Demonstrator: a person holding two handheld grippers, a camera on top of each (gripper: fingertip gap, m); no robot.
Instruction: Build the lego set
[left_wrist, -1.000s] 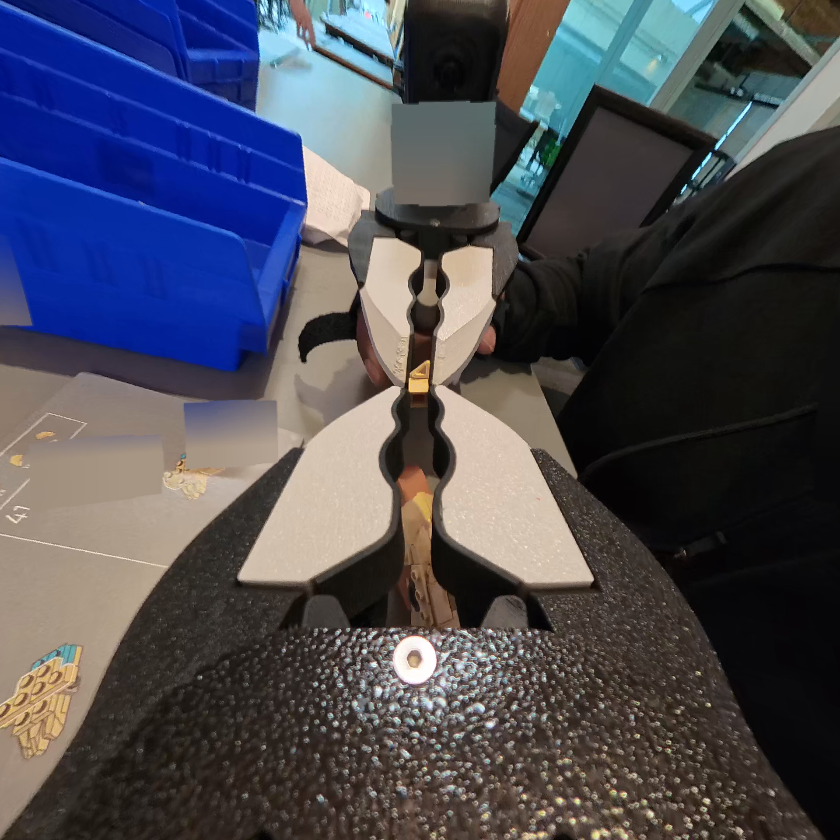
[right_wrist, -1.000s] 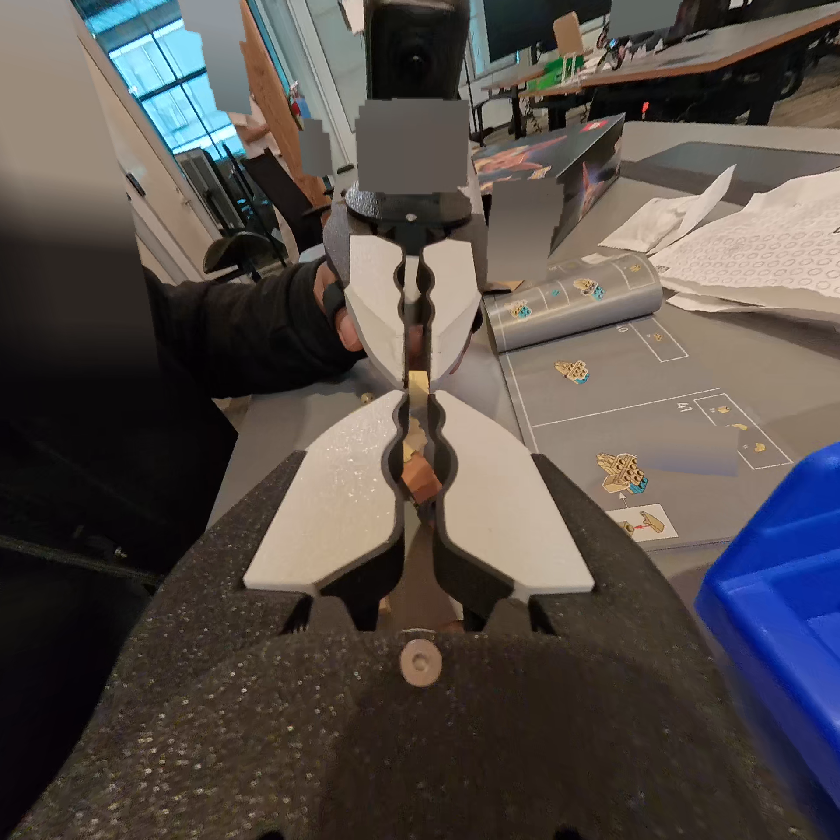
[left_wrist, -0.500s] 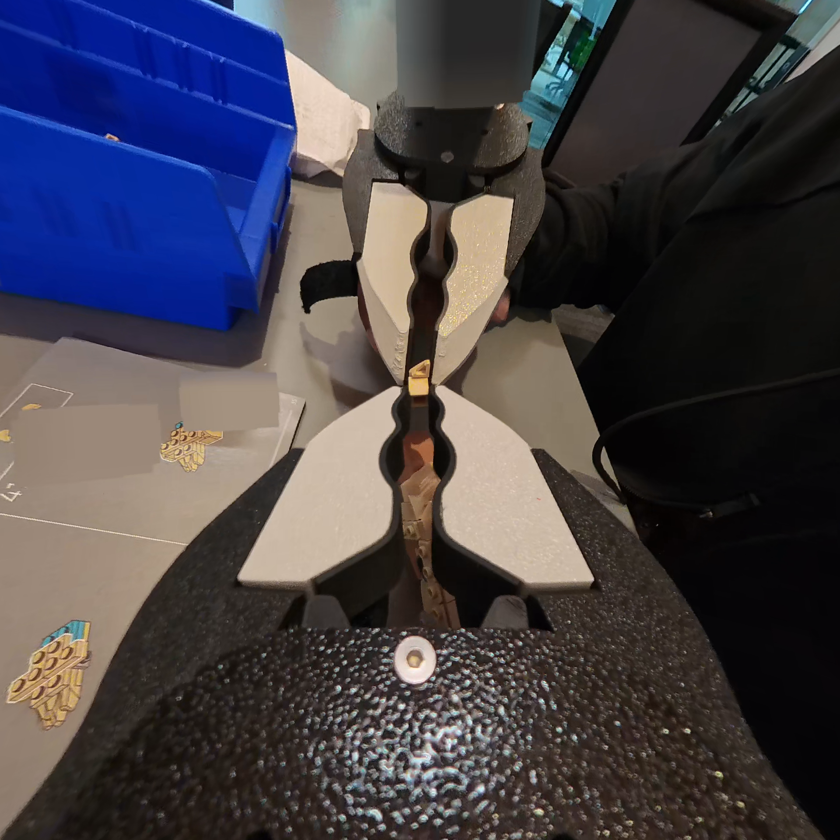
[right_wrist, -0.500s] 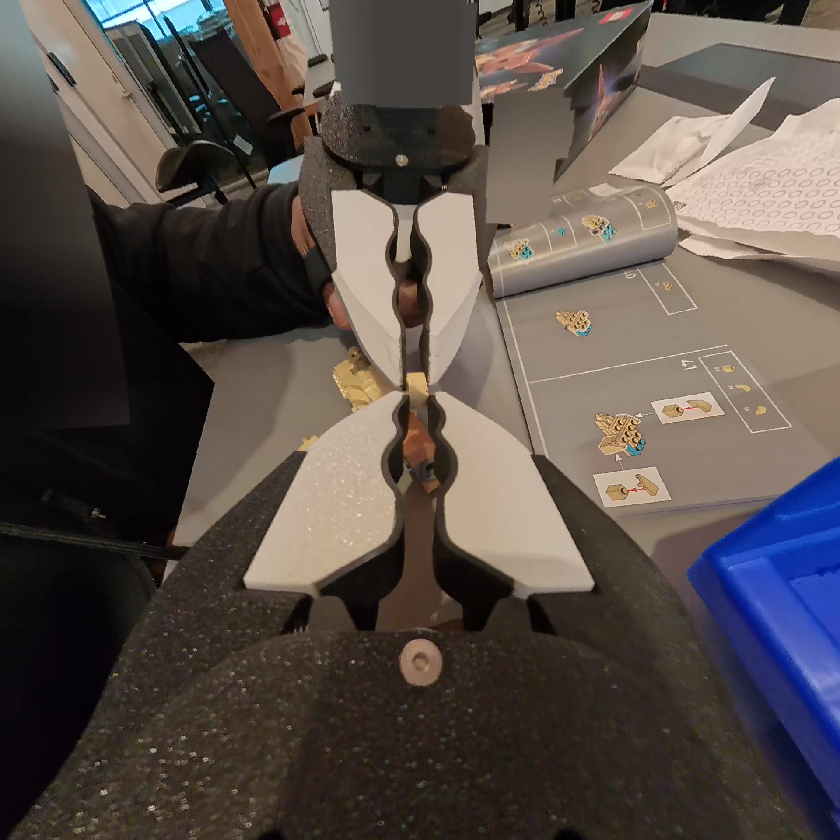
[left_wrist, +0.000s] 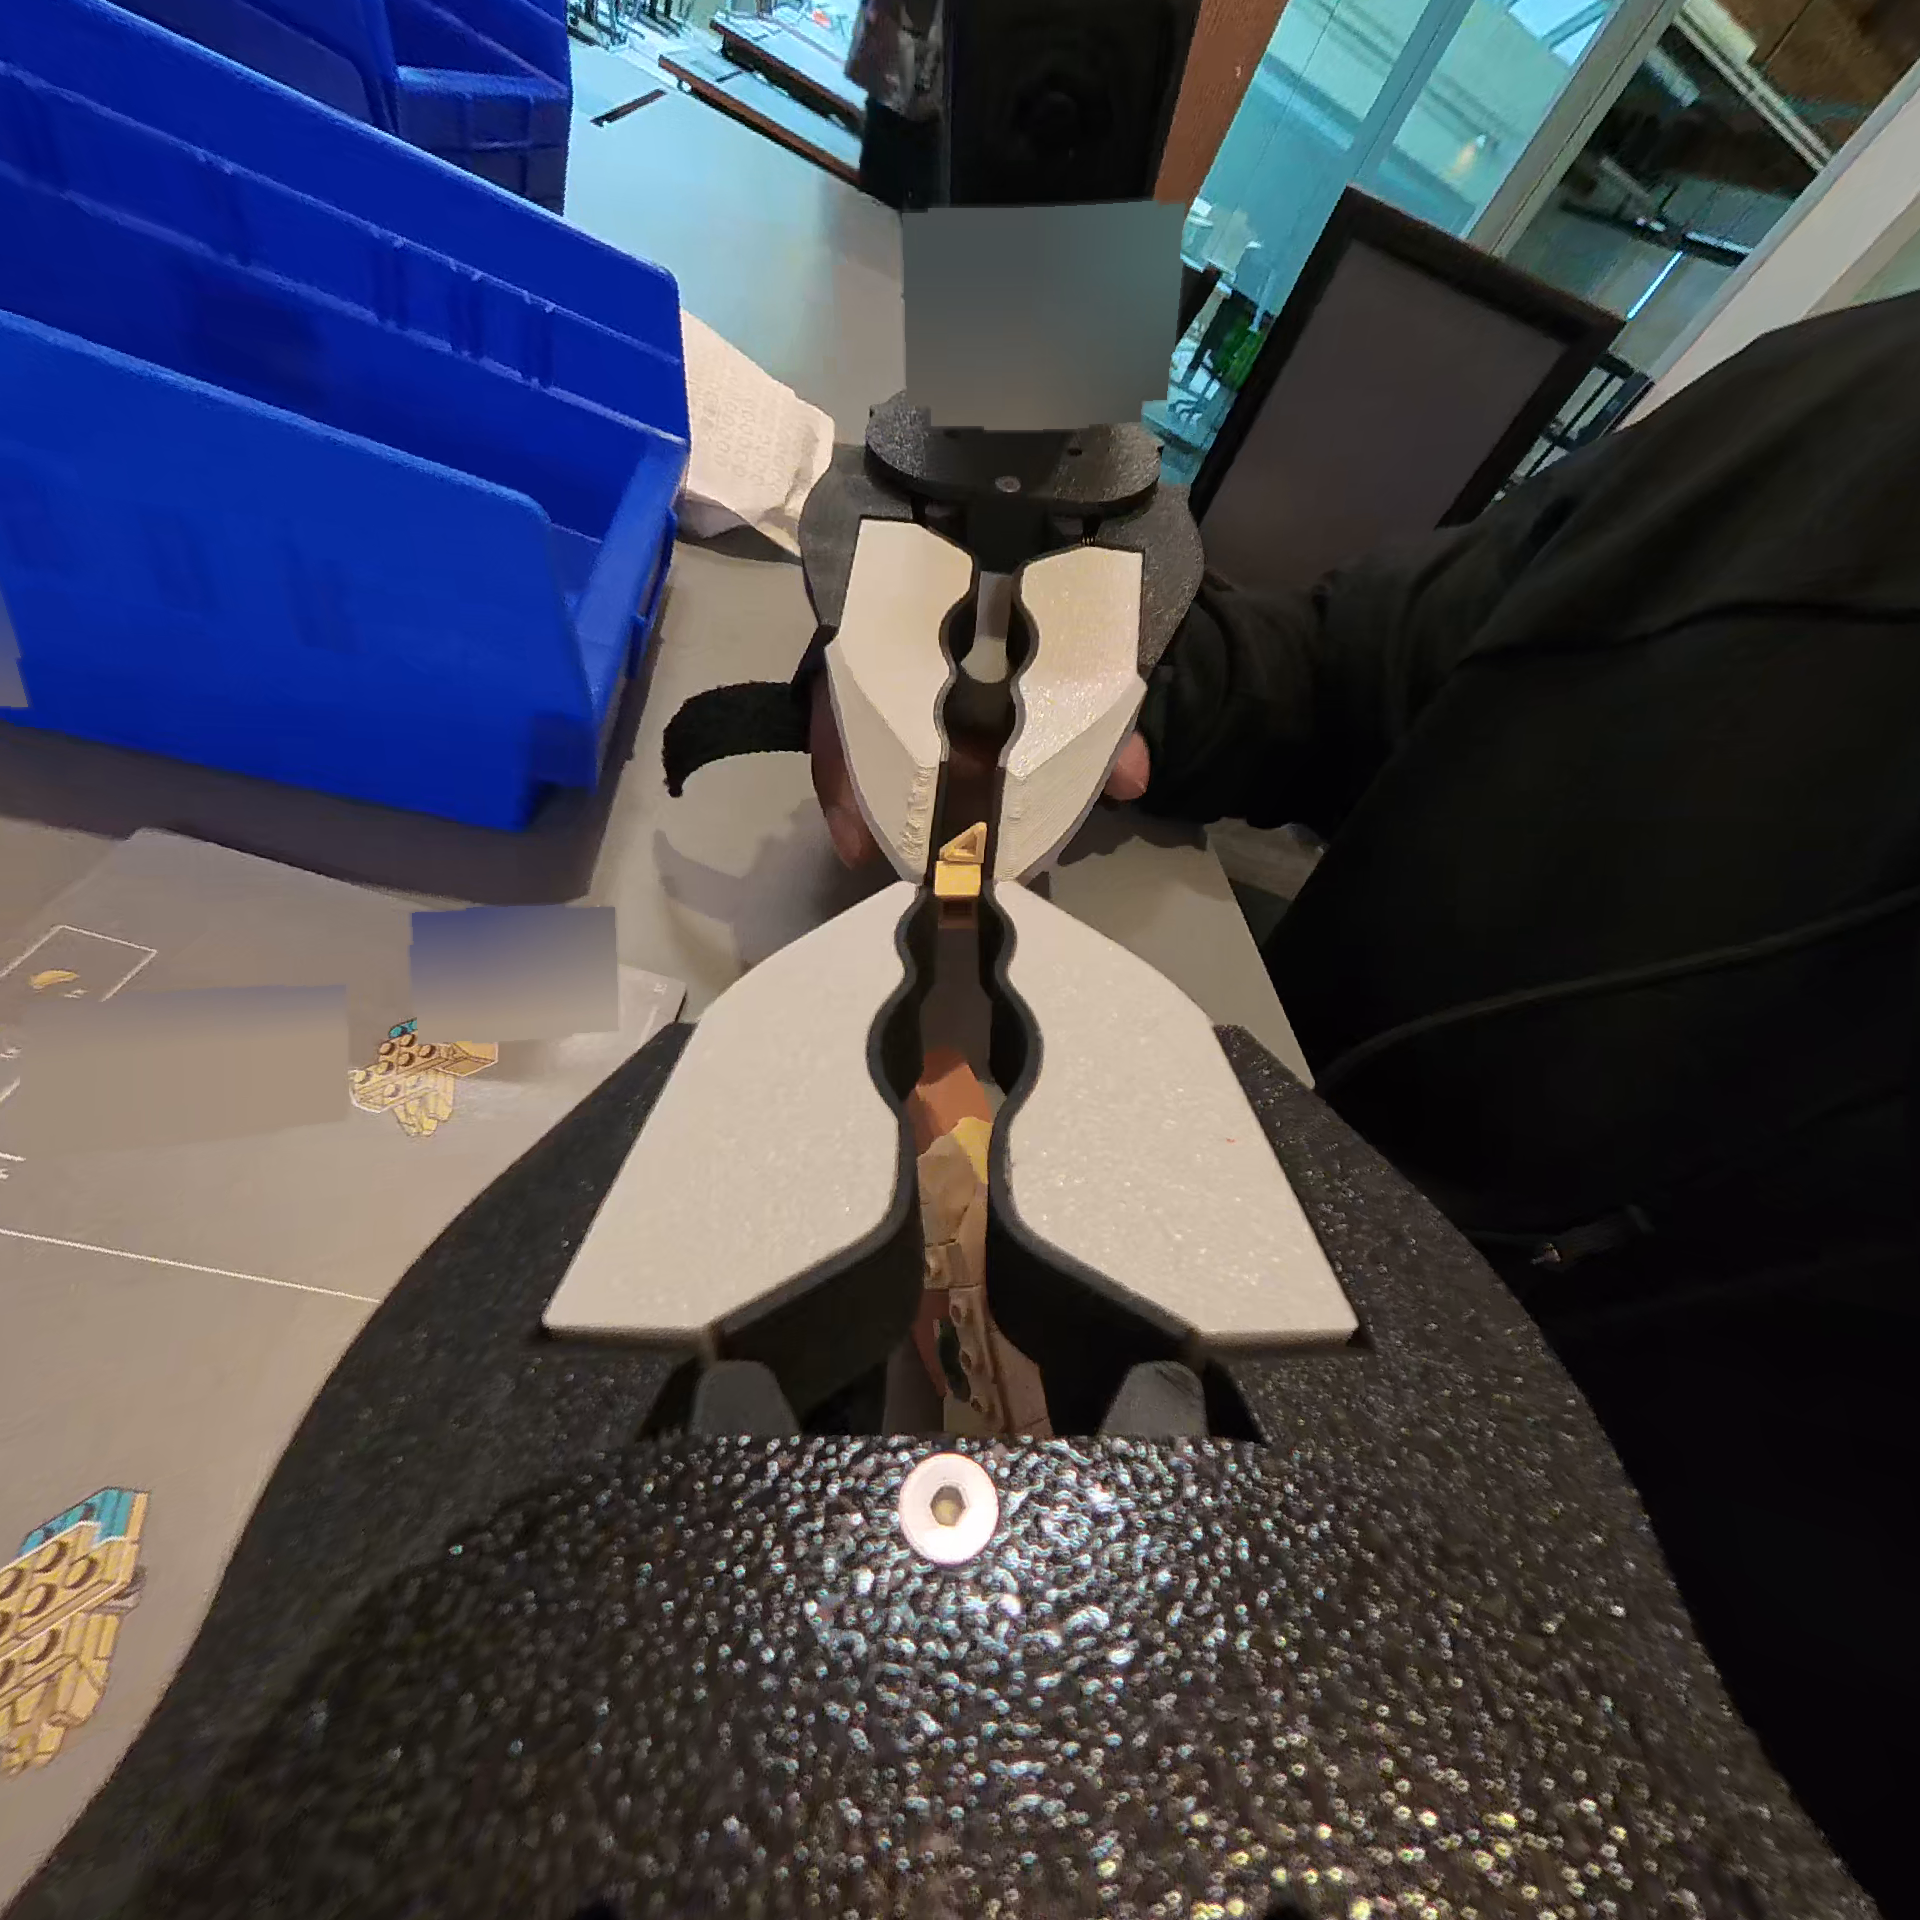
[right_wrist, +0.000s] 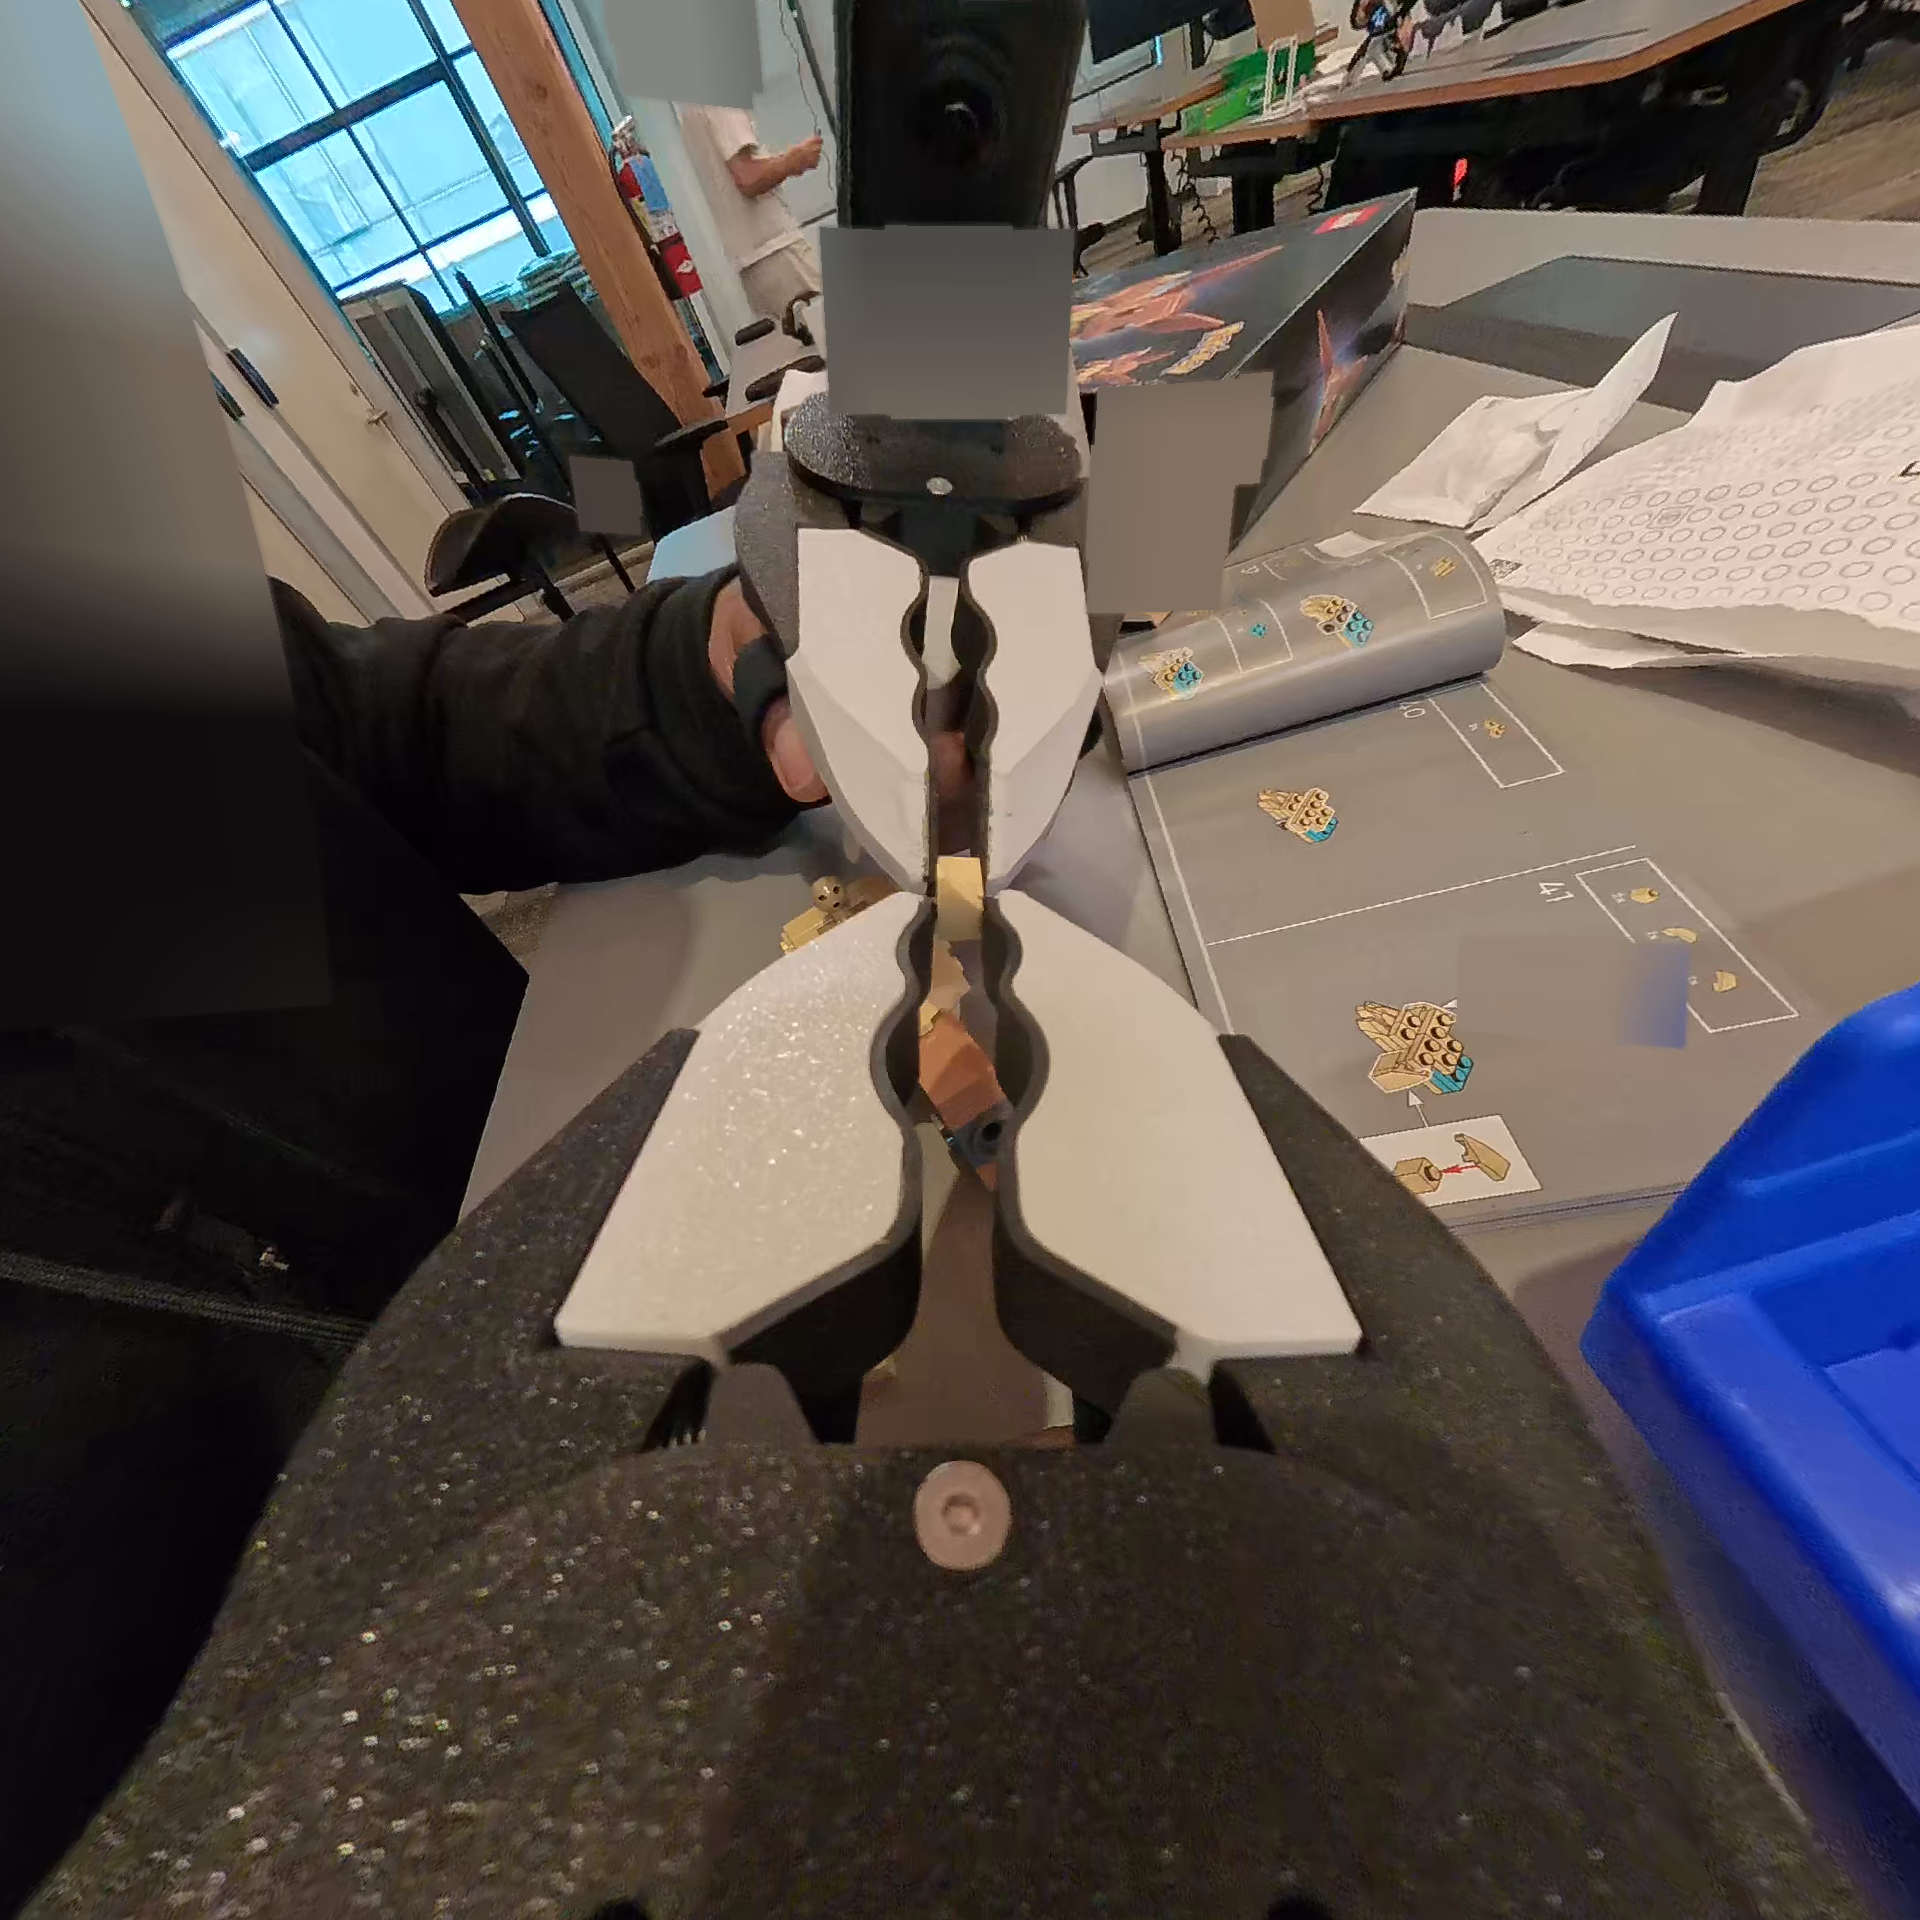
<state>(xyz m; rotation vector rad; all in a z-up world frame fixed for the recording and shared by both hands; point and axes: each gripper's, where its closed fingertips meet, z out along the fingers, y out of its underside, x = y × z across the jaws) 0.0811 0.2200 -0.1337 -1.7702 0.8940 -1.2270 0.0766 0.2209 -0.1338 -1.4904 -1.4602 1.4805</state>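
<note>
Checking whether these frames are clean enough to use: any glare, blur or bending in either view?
Left wrist view: specular sparkle on the black housing, blue bins bowed by the wide lens. Right wrist view: blue bin soft at the edge, bright windows, small gold brick sharp.

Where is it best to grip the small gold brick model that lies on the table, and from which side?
Probably from above, on the gold brick model's blocky body: it lies on the table, and its round head would likely slip. Part is hidden.
</note>
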